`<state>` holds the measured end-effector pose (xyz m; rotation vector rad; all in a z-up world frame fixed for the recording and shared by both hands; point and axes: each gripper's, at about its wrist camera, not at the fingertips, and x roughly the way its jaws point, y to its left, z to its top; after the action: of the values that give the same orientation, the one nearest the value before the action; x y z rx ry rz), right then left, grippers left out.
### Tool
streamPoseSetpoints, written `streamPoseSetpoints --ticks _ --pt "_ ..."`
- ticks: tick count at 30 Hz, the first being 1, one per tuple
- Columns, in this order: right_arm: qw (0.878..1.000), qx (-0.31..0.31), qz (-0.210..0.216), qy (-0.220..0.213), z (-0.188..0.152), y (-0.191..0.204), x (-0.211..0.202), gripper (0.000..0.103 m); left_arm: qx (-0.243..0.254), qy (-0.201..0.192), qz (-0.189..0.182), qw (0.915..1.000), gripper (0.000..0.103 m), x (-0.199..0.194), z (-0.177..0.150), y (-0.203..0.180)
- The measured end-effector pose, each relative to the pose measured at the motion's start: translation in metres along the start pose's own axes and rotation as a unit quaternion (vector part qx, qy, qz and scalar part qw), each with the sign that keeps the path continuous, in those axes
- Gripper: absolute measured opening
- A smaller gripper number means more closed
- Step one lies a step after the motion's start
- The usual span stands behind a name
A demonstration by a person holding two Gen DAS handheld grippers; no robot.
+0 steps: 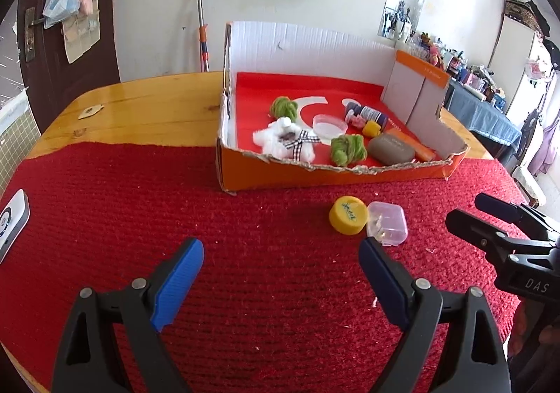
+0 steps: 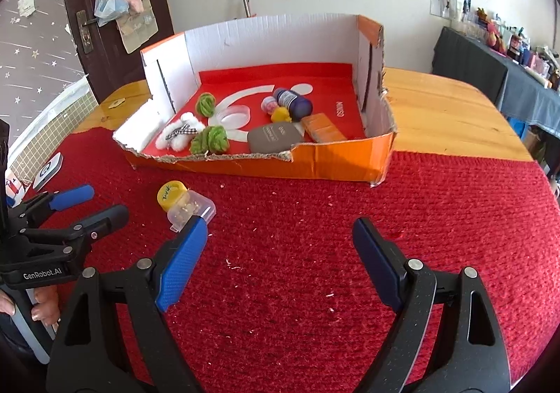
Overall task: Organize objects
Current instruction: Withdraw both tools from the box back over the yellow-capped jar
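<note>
An orange cardboard box stands on the red mat. It holds green yarn pom-poms, a white plush, a clear lid, a grey case, an orange block and a dark yarn ball. A yellow cap and a small clear plastic case lie touching on the mat before the box. My left gripper is open and empty, just short of them. My right gripper is open and empty, its left finger beside the clear case.
The red mat covers the near part of a wooden table. A white device lies at the mat's left edge. A small tag lies on the bare wood. A door, a wall and a cluttered side table stand behind.
</note>
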<state>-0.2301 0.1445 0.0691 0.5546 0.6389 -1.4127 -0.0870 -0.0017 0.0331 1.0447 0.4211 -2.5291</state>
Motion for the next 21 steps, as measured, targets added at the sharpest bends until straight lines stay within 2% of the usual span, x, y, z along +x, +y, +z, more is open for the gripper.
streamPoseSetpoints --ticks 7,21 --pt "1.0 -0.007 0.012 0.014 0.001 0.008 0.01 0.085 -0.003 0.009 -0.005 0.9999 0.092 0.001 0.0 0.005" --pt "0.997 -0.03 0.052 0.053 0.009 0.039 0.036 0.085 -0.013 0.006 0.01 0.9999 0.094 -0.008 0.003 0.03"
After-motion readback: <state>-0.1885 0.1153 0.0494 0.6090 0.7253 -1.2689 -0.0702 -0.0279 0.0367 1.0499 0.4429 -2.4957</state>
